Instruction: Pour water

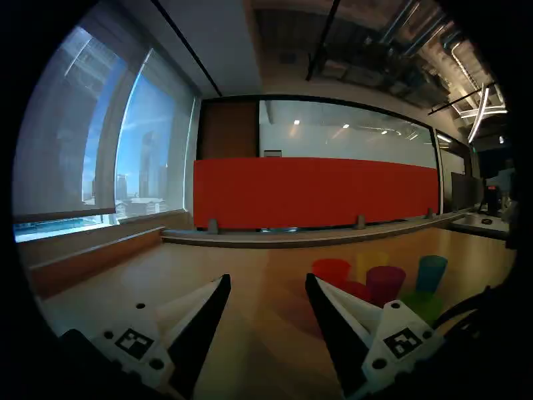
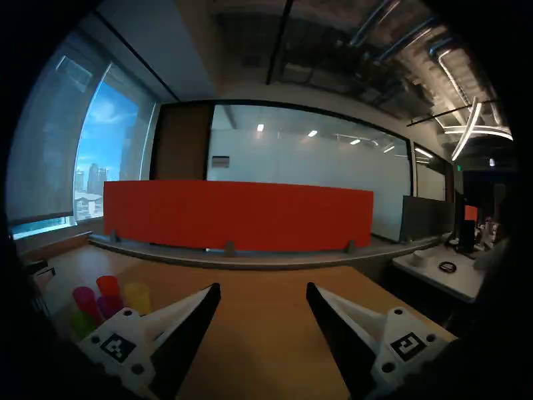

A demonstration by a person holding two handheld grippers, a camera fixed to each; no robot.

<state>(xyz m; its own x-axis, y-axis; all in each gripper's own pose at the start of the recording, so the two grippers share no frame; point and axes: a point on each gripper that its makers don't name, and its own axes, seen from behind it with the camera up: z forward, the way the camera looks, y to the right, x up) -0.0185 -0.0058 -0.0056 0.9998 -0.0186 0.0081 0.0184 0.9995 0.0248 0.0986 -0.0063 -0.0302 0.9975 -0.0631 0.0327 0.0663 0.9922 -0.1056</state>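
Left gripper (image 1: 266, 283) jaws stand wide apart, gripping nothing; coloured cups (image 1: 385, 283) stand clustered on the wooden table (image 1: 266, 347), ahead and right of its fingers; right gripper (image 2: 262, 288) likewise wide, empty; cups lie to its left.

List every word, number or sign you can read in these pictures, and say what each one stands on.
No text here can be read.
The square markers on the left tongs and right tongs: black-and-white patterns, no letters or digits.
The wall plaque beside the glass: too small to read.
The coloured cups: no print visible.
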